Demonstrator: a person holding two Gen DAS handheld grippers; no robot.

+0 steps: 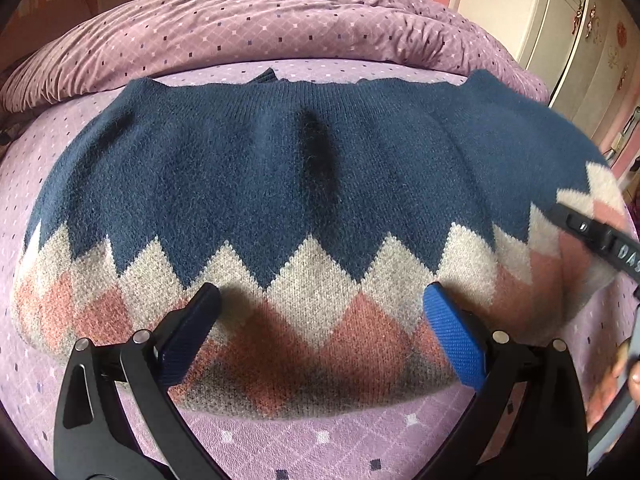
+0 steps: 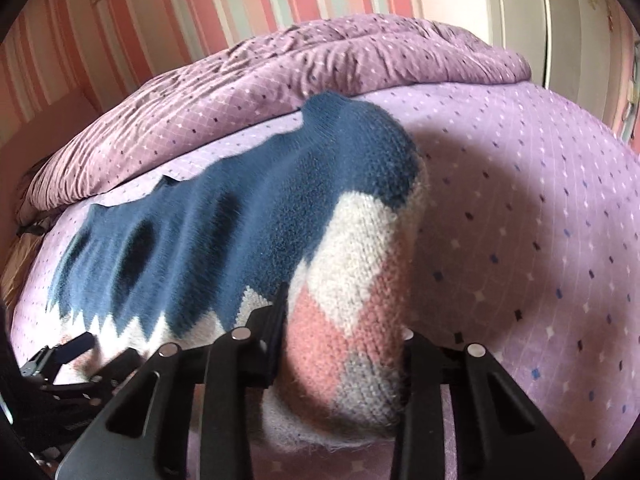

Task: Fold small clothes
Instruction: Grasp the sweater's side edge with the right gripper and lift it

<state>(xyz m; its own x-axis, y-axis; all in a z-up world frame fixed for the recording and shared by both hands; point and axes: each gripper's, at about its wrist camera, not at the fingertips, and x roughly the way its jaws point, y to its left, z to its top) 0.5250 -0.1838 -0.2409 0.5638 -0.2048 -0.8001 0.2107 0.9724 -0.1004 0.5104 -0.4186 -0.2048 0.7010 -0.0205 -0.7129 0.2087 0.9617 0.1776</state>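
Sweater (image 1: pixel 256 168), knitted in navy with a grey and pink diamond band, is spread flat on the lilac bedsheet (image 1: pixel 320 436). Its near hem is straddled by the wide-open left gripper (image 1: pixel 322 320), nothing clamped. Its right-hand end is bunched and pinched in the right gripper (image 2: pixel 344 344). Beyond the sweater, a rumpled purple duvet (image 1: pixel 248 24) is heaped; a white wardrobe (image 1: pixel 576 40) is seen at far right.

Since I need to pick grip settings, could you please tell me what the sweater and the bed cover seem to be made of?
The sweater looks like a soft knit, probably wool or acrylic: visible stitch rows and a fuzzy nap. The bed cover looks like thin, smooth, matte woven cloth, perhaps cotton, with a printed diamond pattern.
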